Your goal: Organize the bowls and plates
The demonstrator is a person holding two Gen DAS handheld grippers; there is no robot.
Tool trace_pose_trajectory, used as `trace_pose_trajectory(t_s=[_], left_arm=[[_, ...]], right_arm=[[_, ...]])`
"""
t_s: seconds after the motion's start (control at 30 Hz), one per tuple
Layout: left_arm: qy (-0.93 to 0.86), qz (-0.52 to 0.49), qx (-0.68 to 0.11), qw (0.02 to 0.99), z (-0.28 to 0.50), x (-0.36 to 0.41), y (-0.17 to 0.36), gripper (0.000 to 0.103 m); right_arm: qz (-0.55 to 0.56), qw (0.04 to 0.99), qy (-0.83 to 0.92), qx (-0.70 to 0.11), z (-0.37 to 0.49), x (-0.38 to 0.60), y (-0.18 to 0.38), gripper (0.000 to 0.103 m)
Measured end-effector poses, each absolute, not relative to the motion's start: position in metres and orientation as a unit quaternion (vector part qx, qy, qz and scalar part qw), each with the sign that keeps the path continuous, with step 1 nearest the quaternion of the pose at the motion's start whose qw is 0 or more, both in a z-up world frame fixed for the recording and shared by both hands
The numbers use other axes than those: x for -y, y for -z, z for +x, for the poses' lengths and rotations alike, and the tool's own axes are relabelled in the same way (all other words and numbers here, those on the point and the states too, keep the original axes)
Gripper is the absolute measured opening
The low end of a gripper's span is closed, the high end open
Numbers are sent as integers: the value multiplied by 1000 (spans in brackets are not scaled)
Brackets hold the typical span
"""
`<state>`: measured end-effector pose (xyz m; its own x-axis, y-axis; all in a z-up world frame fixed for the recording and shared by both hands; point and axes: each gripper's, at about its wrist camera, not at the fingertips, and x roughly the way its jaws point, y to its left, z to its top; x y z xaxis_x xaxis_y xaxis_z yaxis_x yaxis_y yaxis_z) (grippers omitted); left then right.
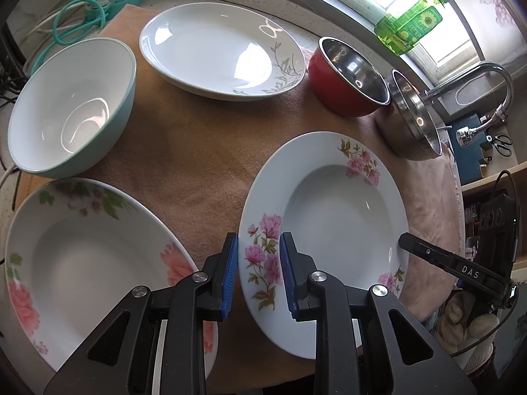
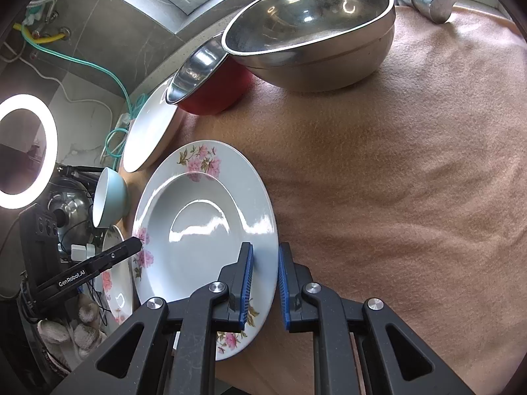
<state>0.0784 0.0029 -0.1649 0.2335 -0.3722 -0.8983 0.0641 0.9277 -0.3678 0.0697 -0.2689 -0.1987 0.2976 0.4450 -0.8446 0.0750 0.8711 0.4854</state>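
Gripping the pink-flowered plate (image 1: 332, 217) from two sides, the person is working both tongs at once. The left tongs (image 1: 259, 263) are sitting narrow with the plate's near rim between their blue pads. The right tongs (image 2: 265, 263) are narrower still and are pinching the opposite rim in the same way. The plate is lying over the near edge of the cloth-covered desk (image 1: 197, 164), between the two tools, and it is looking tilted. Whether it is resting on the cloth or hanging clear of it I cannot tell.

This plate is looking like glazed china: stiff, fairly heavy for its width, slick on the surface and likely to chip or break if it is dropping onto an edge. The flat, broad rim is offering the only sensible hold, since the sunken middle is giving the pads nothing to close on. Two holds on opposite rims are keeping it from swinging, which a single pinch on such a smooth glaze would probably be allowing.

Other pieces are waiting close by: a peach-flowered plate (image 1: 82, 256) just beside it, a teal bowl (image 1: 72, 108), a grey-leaf plate (image 1: 210, 49), a red bowl (image 1: 346, 79) and a steel bowl (image 1: 411, 115). Stacking onto another plate is calling for a slow, level set-down, because china on china is sliding and clinking easily.
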Motion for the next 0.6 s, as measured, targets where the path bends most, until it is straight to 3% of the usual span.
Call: trace_pose_trajectory(t_s=[0.6], left_arm=[[144,-129,-604,773,60,2,161,23]], right_arm=[[225,773,-117,-581,59,271,198,14]])
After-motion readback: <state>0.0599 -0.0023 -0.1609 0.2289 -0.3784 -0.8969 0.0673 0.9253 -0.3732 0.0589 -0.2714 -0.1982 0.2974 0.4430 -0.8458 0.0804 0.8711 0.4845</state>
